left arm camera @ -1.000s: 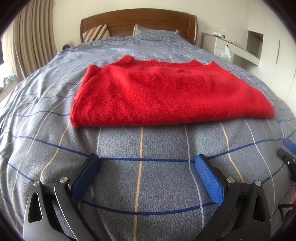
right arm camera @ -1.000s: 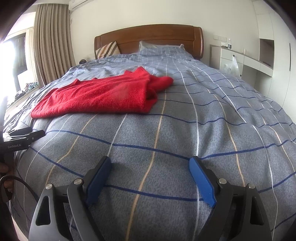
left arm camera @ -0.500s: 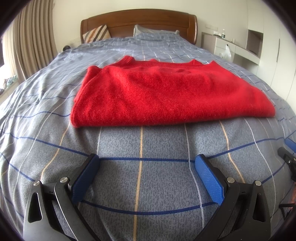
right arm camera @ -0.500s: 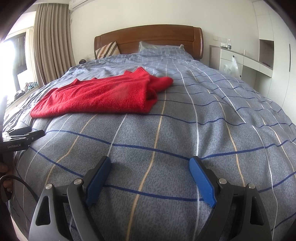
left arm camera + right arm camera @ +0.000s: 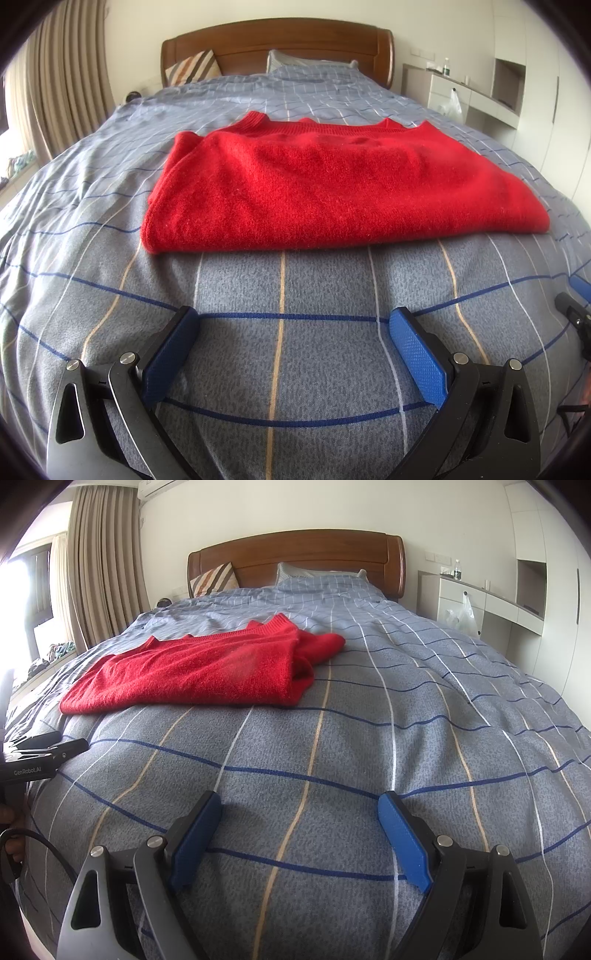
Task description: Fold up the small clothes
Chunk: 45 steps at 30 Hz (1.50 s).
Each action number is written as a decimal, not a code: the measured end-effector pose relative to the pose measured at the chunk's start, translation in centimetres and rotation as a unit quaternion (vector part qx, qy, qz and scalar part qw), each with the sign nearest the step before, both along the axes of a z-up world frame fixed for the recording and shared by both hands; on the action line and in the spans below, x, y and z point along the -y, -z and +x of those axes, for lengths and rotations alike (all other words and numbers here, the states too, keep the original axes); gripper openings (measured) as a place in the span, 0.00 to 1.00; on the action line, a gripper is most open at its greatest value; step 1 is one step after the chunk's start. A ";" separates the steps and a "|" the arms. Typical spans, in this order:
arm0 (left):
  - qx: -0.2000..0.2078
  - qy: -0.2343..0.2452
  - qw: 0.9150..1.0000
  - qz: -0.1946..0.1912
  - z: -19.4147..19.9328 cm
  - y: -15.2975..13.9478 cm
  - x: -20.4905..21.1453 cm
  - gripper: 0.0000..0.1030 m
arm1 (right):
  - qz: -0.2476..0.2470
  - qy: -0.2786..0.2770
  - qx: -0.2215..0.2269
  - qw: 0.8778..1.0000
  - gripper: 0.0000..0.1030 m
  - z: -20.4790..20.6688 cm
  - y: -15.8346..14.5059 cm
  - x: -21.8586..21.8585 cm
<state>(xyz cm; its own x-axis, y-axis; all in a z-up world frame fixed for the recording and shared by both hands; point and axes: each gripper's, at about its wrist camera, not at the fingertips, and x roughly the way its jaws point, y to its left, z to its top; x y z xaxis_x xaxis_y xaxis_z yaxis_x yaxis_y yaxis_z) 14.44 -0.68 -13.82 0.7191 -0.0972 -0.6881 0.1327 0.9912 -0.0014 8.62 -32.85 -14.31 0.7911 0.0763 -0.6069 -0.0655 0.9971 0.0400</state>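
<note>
Left gripper (image 5: 293, 325): I see its blue pads spread wide apart with nothing between them, hovering low over the bedspread, short of the sweater's near edge.
Right gripper (image 5: 299, 808): my view shows its jaws also spread wide and holding nothing, over bare bedspread to the right of the sweater.
Sweater (image 5: 332, 184): red knit, folded into a wide flat rectangle, lying across the middle of the bed. From my left camera its long folded edge faces me; from the right camera (image 5: 199, 672) I see it off to the left, with a loose bunched part sticking out at its far right end.
Bedspread (image 5: 280, 369): grey-blue with dark blue, white and tan lines, slightly rumpled near the pillows.
Headboard (image 5: 295, 557): brown wood at the far end, with a striped cushion (image 5: 214, 578) and a grey pillow (image 5: 317, 572) against it.
Curtains (image 5: 99, 565): beige, on the left wall.
Cabinet (image 5: 480, 602): white, at the right wall, with a plastic bag (image 5: 461, 614) hanging from it.
</note>
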 end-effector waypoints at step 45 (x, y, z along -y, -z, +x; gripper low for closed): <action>0.030 -0.023 0.998 -0.051 -3.8 -4.6 -5.6 0.99 | 0.202 -0.021 -0.103 0.974 0.86 8.6 -5.3 6.6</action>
